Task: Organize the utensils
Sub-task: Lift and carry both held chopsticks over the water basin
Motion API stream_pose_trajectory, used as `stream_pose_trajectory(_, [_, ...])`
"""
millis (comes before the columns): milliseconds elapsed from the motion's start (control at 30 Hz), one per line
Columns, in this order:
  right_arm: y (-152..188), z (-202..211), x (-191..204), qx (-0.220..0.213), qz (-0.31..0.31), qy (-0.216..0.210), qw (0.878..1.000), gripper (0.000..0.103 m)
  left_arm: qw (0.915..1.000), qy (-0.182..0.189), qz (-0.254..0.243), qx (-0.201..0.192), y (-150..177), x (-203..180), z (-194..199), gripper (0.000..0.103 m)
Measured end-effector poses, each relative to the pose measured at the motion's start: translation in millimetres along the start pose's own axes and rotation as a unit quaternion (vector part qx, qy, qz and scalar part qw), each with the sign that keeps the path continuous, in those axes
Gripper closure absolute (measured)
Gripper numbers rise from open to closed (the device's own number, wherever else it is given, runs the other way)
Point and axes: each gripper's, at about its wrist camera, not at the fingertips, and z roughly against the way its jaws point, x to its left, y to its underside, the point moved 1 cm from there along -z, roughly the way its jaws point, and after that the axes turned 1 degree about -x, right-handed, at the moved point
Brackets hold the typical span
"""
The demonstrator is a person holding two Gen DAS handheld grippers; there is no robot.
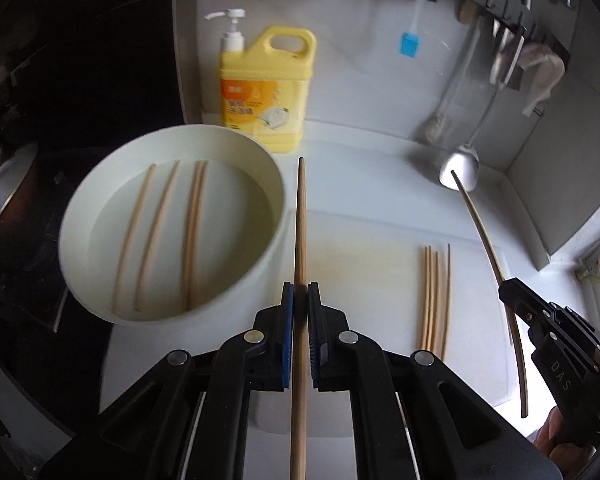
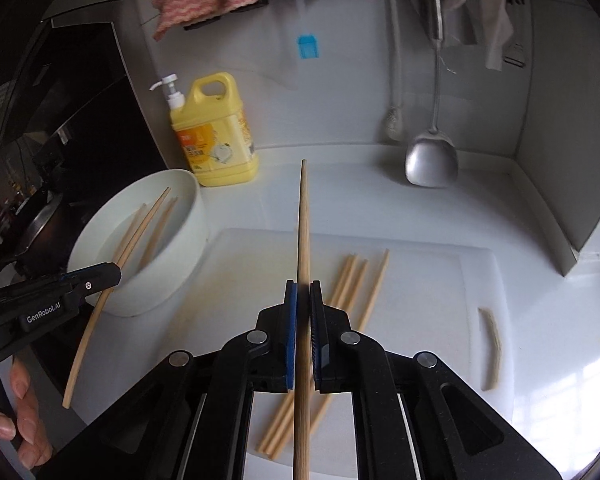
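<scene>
Left wrist view: four chopsticks [image 1: 434,300] already lie on the cutting board [image 1: 360,264], right of the bowl [image 1: 172,224], where four more [image 1: 160,232] soak. Left gripper [image 1: 301,300] and right gripper [image 2: 303,300] each clamp one chopstick, so roughly half remains.

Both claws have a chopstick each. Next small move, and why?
Probably lower the right claw toward the cutting board and lay its chopstick beside the chopsticks on the board. It sits nearly over that group, while the left claw, shut on its own chopstick, is nearer the bowl, where more wait.
</scene>
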Motion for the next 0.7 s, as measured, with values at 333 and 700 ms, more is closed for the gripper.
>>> stream_pose_trajectory(333, [-54, -80, 134, 0.010, -0.005, -0.054, 0.998, 0.097, 0.9996, -0.025, 0.006, -0.011, -56, 132, -24, 0.096])
stream_pose_trajectory(700, [-66, -169, 205, 0.070, -0.015, -0.069, 0.995, 0.097, 0.9994, -0.001, 0.001, 0.034, -77, 186, -92, 0.096])
